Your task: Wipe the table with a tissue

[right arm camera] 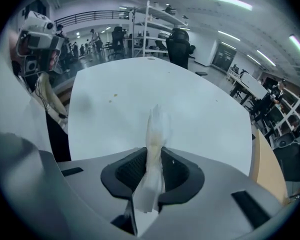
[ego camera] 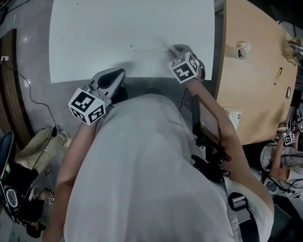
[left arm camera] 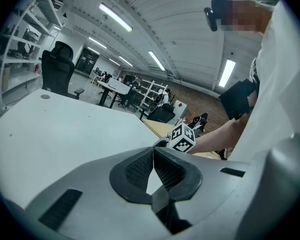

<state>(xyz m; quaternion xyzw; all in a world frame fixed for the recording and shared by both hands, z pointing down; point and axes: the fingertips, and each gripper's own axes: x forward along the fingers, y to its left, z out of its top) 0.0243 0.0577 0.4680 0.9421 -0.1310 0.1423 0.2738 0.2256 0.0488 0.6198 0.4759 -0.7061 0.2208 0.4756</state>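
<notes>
At the near edge our left tool [ego camera: 112, 78] is closed on nothing; just right of it our right tool [ego camera: 177, 48] pinches the tissue [right arm camera: 155, 129], a thin twist standing out past the tips over the surface [ego camera: 131, 14]; we judge that, pressed hard, so narrow a strip could tear or slip from the pads; held lightly, it could skip the few specks [ego camera: 131, 47]; ahead the surface lies bare to its far edge; a wooden table [ego camera: 252, 59] stands close beside the right edge, so strokes should stop short there.
</notes>
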